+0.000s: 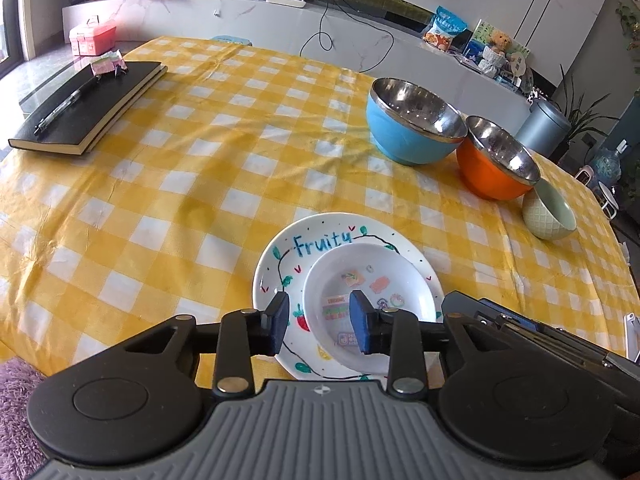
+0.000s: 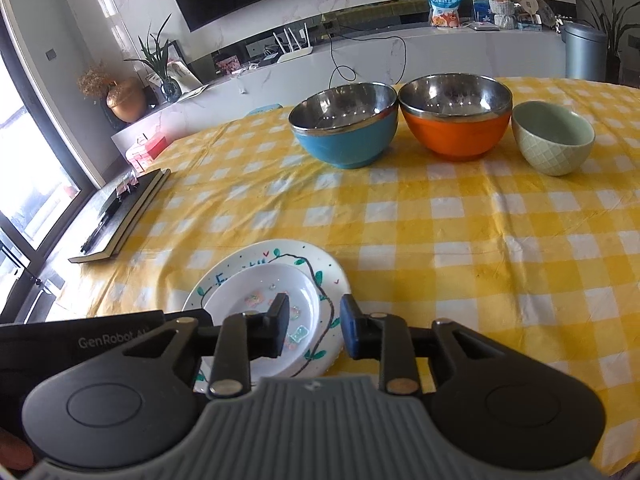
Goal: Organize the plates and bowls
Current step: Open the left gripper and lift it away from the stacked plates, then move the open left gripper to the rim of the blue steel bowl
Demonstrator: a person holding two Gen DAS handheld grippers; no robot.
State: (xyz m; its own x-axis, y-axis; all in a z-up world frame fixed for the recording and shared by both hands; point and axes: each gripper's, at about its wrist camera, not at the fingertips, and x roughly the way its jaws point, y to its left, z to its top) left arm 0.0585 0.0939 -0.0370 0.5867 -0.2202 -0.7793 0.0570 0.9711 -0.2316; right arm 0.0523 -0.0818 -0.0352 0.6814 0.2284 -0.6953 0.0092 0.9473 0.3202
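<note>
A small white plate (image 1: 372,280) with stickers lies on a larger white "Fruity" plate (image 1: 280,256) near the table's front edge; both also show in the right wrist view, small plate (image 2: 256,288) on large plate (image 2: 320,256). A blue bowl (image 1: 408,128), an orange bowl (image 1: 488,168) and a pale green bowl (image 1: 548,212) stand in a row at the back right. They show as blue (image 2: 348,136), orange (image 2: 456,128) and green (image 2: 552,140) in the right wrist view. My left gripper (image 1: 320,324) is open and empty above the plates. My right gripper (image 2: 314,330) is open and empty over the plates' right rim.
A black notebook (image 1: 88,112) with a pen and clips lies at the table's far left. The yellow checked tablecloth (image 1: 180,200) covers the table. A pink box (image 1: 92,38) and a marble counter with a router stand behind the table. A grey bin (image 2: 584,52) stands at the back right.
</note>
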